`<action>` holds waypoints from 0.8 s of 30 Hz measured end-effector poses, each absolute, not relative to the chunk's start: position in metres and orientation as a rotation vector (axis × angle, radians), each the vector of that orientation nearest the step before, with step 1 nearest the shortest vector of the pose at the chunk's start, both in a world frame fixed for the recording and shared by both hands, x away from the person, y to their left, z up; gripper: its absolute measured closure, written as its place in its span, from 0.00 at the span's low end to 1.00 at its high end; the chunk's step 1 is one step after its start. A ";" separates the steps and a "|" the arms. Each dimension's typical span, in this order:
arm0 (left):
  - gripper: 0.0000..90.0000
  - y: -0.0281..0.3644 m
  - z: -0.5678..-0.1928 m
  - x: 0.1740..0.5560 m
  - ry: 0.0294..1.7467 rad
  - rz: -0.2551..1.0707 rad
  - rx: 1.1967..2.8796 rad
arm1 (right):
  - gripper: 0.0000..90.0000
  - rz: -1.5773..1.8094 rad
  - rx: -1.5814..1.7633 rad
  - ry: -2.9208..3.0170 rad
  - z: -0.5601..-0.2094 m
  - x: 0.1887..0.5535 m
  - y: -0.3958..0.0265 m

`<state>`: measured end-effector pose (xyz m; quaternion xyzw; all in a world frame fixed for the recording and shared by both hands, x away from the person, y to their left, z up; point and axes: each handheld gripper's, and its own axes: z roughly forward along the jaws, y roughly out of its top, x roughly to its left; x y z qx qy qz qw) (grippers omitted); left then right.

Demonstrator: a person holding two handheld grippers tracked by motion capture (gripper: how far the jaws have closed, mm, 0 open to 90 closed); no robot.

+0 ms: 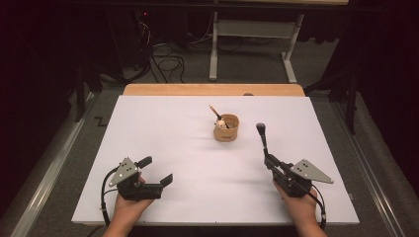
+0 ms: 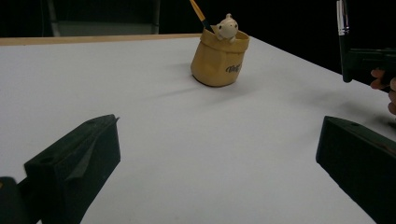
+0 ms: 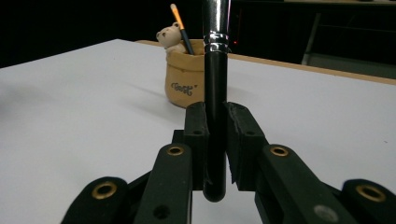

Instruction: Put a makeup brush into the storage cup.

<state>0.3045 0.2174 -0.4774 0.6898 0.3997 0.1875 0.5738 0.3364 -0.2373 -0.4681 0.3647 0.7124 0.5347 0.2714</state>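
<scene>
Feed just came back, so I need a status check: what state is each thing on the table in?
Makeup brush: upright, clamped in the right tool, bristles up.
Left tool: open, holding nothing, low over the table.
Tan pouch holder: upright, apart from both tools.
Thin brush: leaning in the holder.
Bear figure: at the holder's rim.

The left tongs [image 1: 159, 171] and the right tongs [image 1: 268, 159] are black, each with two thick, blocky jaws. On top of each body sits a grey three-cornered plate with small dark holes. Behind each plate a black cable curves back past the wrist. On the right tongs, brass-coloured rivets shine in the black linkage arms behind the jaws.
</scene>
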 end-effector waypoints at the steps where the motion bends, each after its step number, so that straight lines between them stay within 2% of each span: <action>1: 0.01 0.217 -0.478 0.305 0.933 0.440 1.624 | 0.89 1.439 0.965 1.926 -0.468 0.336 -0.235; 24: 0.01 0.208 -0.476 0.304 0.923 0.448 1.642 | 0.90 1.459 0.847 2.052 -0.462 0.344 -0.199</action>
